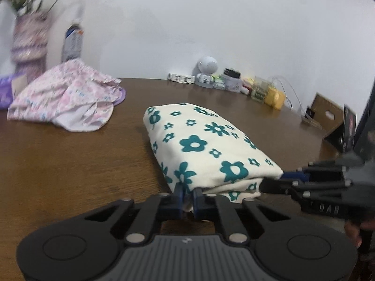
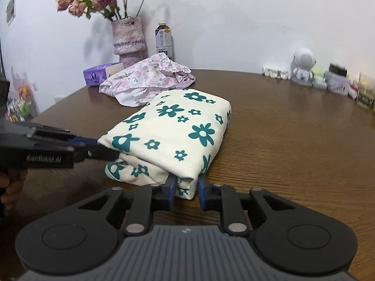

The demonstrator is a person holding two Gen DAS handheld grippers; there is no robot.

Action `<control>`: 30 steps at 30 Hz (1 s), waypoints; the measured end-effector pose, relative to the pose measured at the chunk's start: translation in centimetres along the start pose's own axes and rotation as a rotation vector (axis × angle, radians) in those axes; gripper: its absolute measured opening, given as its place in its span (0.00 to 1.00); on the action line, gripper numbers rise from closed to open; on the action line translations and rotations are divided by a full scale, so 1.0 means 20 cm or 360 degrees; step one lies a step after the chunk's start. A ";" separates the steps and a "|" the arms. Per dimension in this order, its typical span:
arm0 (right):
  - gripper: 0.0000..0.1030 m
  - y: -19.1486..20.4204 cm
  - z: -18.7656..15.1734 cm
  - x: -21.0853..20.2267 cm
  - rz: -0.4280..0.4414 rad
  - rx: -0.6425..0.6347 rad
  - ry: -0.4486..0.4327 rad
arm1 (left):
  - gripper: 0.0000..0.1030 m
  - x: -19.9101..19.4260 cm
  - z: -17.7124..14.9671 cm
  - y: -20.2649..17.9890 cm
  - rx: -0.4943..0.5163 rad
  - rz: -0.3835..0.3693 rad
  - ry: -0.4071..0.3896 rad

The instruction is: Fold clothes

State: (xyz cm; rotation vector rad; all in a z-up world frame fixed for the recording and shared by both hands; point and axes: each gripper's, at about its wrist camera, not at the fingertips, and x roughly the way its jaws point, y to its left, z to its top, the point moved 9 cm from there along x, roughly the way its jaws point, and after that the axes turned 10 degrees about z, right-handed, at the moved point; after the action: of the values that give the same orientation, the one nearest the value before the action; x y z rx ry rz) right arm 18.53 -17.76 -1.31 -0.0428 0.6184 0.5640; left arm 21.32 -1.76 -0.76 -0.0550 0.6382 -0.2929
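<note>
A dark brown wooden table (image 2: 281, 126) stood against a plain white wall (image 2: 234, 18). At its far left were a pink vase of dried roses (image 2: 127, 39), a purple tissue pack (image 2: 98, 75), a drink bottle (image 2: 164, 39) and a crumpled pink floral garment (image 2: 150, 79). At mid-table lay the folded cream cloth with teal flowers (image 2: 178, 128); the left gripper (image 1: 186, 197) pinched its near left corner, the right gripper (image 2: 186, 187) clamped its near right corner. A white astronaut figurine (image 2: 303, 66) stood far right.

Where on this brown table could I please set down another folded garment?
Bare wood lies right of the cream cloth with teal flowers, up to the white astronaut figurine. A narrower strip separates it from the crumpled pink floral garment. The back edge is crowded with small boxes.
</note>
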 end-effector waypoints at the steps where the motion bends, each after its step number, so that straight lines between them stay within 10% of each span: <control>1: 0.14 0.01 0.00 0.00 -0.0013 -0.0031 0.0004 | 0.05 0.00 0.00 0.01 -0.0023 -0.0002 0.0005; 4: 0.14 0.03 -0.01 0.01 -0.0035 -0.0088 0.0015 | 0.05 0.00 -0.02 0.01 -0.0034 0.0013 0.0011; 8: 0.19 0.02 -0.01 -0.02 -0.0022 -0.0053 0.0004 | 0.39 -0.03 -0.02 0.00 -0.0021 0.0054 -0.0011; 11: 0.22 -0.01 0.00 -0.04 -0.0023 -0.0037 -0.0032 | 0.37 -0.03 -0.02 -0.01 0.0013 0.0063 -0.0033; 13: 0.20 -0.01 0.00 -0.03 -0.0014 -0.0034 -0.0036 | 0.10 0.00 -0.03 -0.02 0.0014 0.0046 -0.0005; 17: 0.13 0.01 -0.02 0.00 0.0008 -0.0051 -0.0011 | 0.08 0.01 -0.04 -0.02 0.0009 0.0042 0.0015; 24: 0.38 -0.10 0.04 -0.17 0.0171 0.0231 -0.0090 | 0.57 -0.16 0.05 -0.02 -0.0080 -0.0127 -0.0052; 30: 0.38 -0.27 0.18 -0.04 0.0175 0.0507 -0.0144 | 0.66 0.00 0.23 -0.03 -0.0157 -0.0094 -0.0014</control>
State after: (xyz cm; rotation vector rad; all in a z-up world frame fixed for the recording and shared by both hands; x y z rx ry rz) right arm 22.60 -22.09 1.38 0.3169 0.6189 0.5647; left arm 23.79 -2.58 3.04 -0.1697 0.6430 -0.3176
